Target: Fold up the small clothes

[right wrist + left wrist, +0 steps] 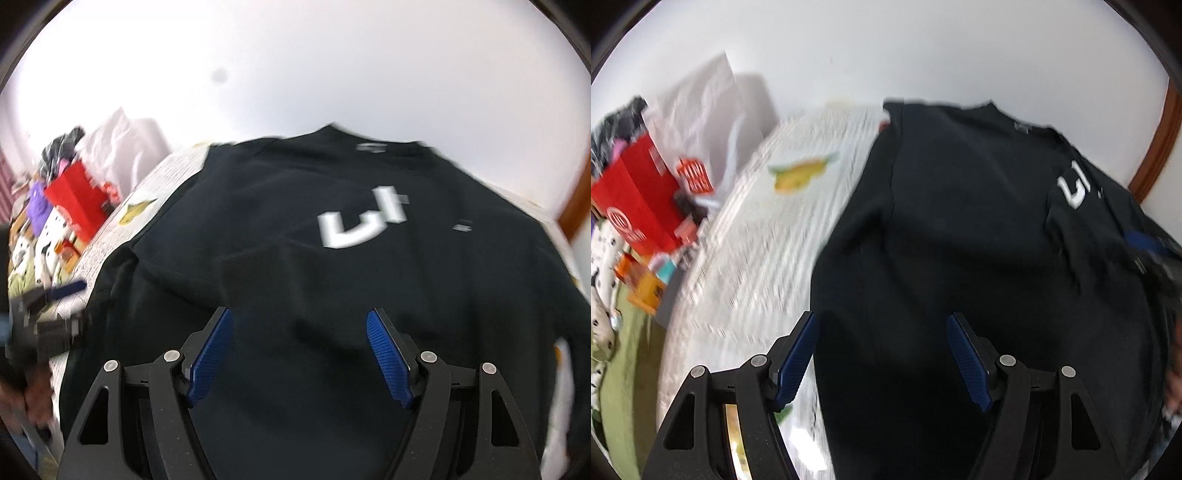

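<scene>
Hovering both grippers spread wide and empty over the hem end of the black tee point(332, 258), which lies flat on the quilt point(746, 266), collar pointing away, left gripper point(881, 358) nearer its left edge.

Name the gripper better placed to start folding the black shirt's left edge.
Left. The left gripper hangs open at the black shirt's left edge, beside the bedspread; the right gripper, open, sits over its middle.

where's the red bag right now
The red bag sits far left in both wrist views, in the clutter beside the white quilt, left of the black shirt and in front of a white bag.
</scene>
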Available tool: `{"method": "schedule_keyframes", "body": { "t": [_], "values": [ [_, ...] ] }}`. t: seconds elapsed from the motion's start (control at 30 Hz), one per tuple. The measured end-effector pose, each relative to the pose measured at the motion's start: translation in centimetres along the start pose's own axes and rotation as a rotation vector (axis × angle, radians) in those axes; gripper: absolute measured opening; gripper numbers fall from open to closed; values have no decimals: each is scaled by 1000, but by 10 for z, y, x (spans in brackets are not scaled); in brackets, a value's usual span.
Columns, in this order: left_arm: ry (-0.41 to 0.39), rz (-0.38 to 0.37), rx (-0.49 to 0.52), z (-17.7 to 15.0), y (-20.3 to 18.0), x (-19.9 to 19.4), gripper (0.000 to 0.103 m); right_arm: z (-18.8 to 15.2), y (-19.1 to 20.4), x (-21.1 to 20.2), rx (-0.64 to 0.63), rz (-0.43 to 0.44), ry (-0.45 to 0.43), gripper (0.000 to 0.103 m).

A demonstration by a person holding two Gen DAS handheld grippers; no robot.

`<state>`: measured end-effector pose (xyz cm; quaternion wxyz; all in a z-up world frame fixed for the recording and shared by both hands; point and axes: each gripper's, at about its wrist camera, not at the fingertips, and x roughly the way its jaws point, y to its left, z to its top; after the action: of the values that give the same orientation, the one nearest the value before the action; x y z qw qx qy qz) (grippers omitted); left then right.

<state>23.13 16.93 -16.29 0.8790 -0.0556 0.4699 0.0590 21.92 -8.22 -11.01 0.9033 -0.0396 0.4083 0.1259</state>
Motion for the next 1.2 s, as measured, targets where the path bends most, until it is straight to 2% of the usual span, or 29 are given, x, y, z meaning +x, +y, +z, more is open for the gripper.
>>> {"method": "schedule_keyframes", "body": {
  "t": [0.07,0.2,0.23,0.3,0.33,0.37,0.43,0.53,0.67,0.8,0.83,0.9,0.97,1.03,1.07,1.2],
  "values": [
    [-4,-17,2,-12,2,6,70,6,16,27,-18,1,39,75],
    [-39,10,39,-16,-12,11,72,16,23,72,-23,-115,58,75],
    [-43,11,35,-16,-13,11,73,17,22,76,-16,-131,52,68],
    [-51,2,23,-16,-12,11,73,19,19,74,-31,-140,33,46],
    [-53,-2,22,-16,-10,10,74,21,13,69,-38,-126,28,23],
    [-54,-2,20,-17,-8,10,75,22,5,65,-26,-97,30,21],
    [-49,8,15,-15,-10,11,78,23,-22,51,34,-41,13,20],
    [-53,-4,10,-17,-9,11,78,27,-72,18,92,-39,-46,20],
    [-54,4,14,-16,-9,11,78,27,-157,-22,201,-109,-86,20],
    [-51,10,16,-16,-10,12,80,13,-225,-26,278,-171,-59,23],
    [-50,13,17,-15,-10,12,80,9,-238,-26,291,-198,-55,23],
    [-50,19,19,-15,-11,12,81,1,-265,-26,325,-312,-24,23],
    [-47,20,18,-14,-11,12,81,-4,-275,-36,368,-310,-52,25],
    [-43,14,11,-14,-10,11,79,-10,-268,-46,371,-249,-113,27],
    [-39,10,10,-13,-9,11,79,-11,-258,-44,342,-230,-108,31],
    [-13,-9,-7,-13,-8,8,79,-17,-227,-8,210,-215,-54,31]
  ]
}}
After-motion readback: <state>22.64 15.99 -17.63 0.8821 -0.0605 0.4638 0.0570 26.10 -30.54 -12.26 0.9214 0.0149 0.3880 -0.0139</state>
